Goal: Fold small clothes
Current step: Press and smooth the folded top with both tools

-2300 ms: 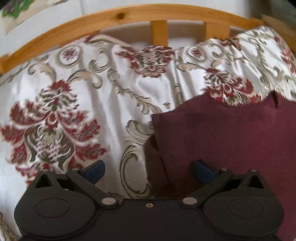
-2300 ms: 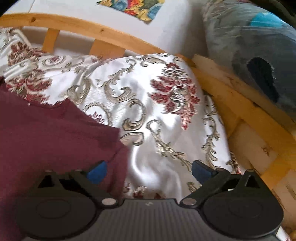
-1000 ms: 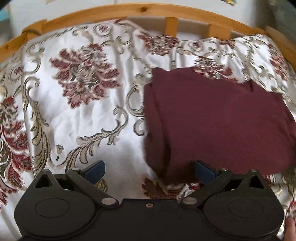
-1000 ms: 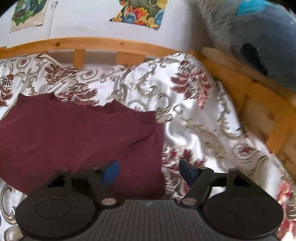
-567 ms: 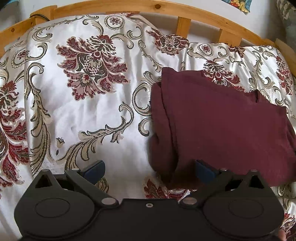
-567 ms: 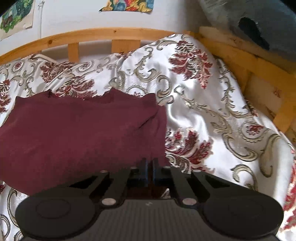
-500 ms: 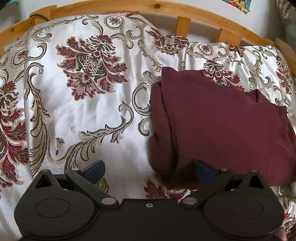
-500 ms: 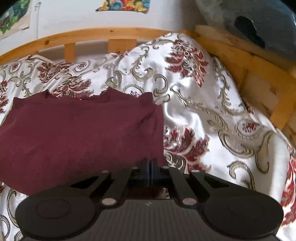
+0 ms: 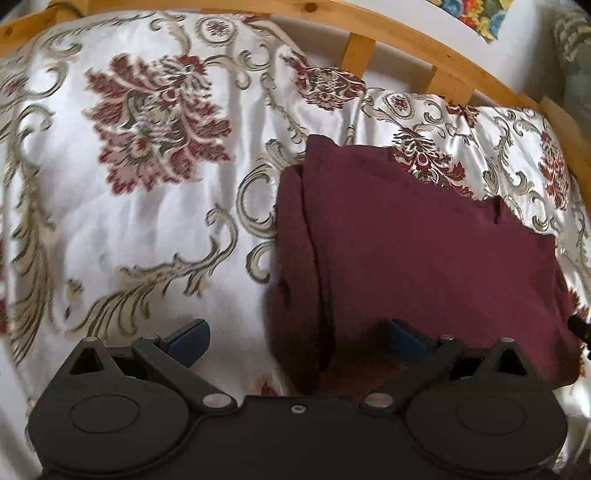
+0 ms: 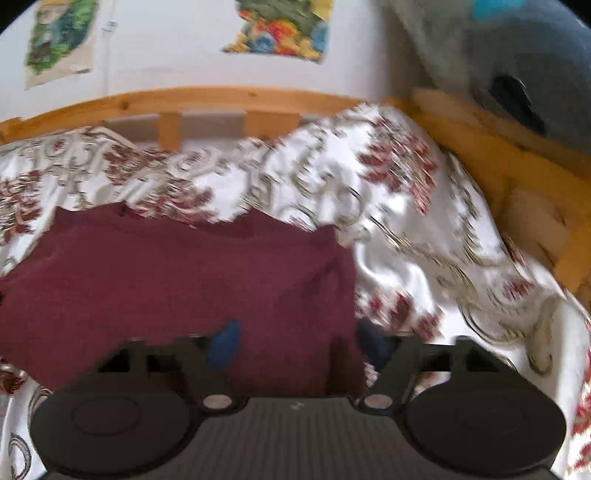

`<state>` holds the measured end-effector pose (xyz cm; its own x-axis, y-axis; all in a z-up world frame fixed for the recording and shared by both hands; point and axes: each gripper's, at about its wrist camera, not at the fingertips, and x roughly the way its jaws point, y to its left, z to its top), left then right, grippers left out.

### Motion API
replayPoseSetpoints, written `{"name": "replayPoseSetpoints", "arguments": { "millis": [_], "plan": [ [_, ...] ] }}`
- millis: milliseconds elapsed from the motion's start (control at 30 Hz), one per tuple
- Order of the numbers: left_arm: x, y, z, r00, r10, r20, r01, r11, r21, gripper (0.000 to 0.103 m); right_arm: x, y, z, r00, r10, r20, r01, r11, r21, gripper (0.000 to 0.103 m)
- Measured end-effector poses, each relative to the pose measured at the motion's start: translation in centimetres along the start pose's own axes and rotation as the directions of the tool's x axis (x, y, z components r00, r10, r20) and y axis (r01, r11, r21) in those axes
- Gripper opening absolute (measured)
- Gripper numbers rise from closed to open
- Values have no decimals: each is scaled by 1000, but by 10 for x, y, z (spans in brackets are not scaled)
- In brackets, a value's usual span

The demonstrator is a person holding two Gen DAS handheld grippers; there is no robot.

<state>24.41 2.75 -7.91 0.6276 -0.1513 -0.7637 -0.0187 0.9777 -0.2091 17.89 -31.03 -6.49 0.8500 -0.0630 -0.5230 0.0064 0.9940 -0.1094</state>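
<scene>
- Now that my right gripper (image 10: pixel 295 341) has let go of the near corner it pinched shut half a second ago, its jaws are opening, one pad over the garment (image 10: pixel 177 280) and one just off its right edge, nothing pressed.
- That release tells me this fold is laid down; I judge another fold or a squaring-up comes next.
- The garment is a dark maroon piece lying flat on the bedspread (image 9: pixel 122 236), roughly rectangular, with a doubled layer showing along its left edge.
- Its far edge looks uneven, with a small notch.
- My left gripper (image 9: pixel 297 338) sits spread wide, straddling the near left corner, which has come closer than a second ago; no pinch yet.
- Beyond the bedspread runs the wooden rail (image 9: pixel 391 27).
</scene>
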Motion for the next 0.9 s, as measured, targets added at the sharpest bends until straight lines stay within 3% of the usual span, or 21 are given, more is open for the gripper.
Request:
{"name": "replayPoseSetpoints", "arguments": {
  "millis": [200, 500, 733, 833, 900],
  "plan": [
    [18, -1, 2, 1000, -15, -6, 15, 1000, 10, 102, -2, 39, -2, 994, 93, 61, -84, 987, -134, 101],
    [16, 9, 2, 996, -87, -2, 86, 993, -81, 102, 10, 77, -12, 992, 129, 4, -126, 975, -182, 103],
    [25, 3, 2, 998, -62, -28, 62, 998, -9, 100, 20, 78, -16, 990, 134, -52, -141, 975, -174, 103],
    [23, 3, 2, 997, -71, -31, 70, 997, -19, 94, 22, 75, -17, 988, 142, -64, -150, 977, -154, 103],
    [22, 3, 2, 996, -85, -34, 84, 996, -25, 84, 22, 75, -17, 988, 141, -64, -149, 976, -156, 103]
  ]
}}
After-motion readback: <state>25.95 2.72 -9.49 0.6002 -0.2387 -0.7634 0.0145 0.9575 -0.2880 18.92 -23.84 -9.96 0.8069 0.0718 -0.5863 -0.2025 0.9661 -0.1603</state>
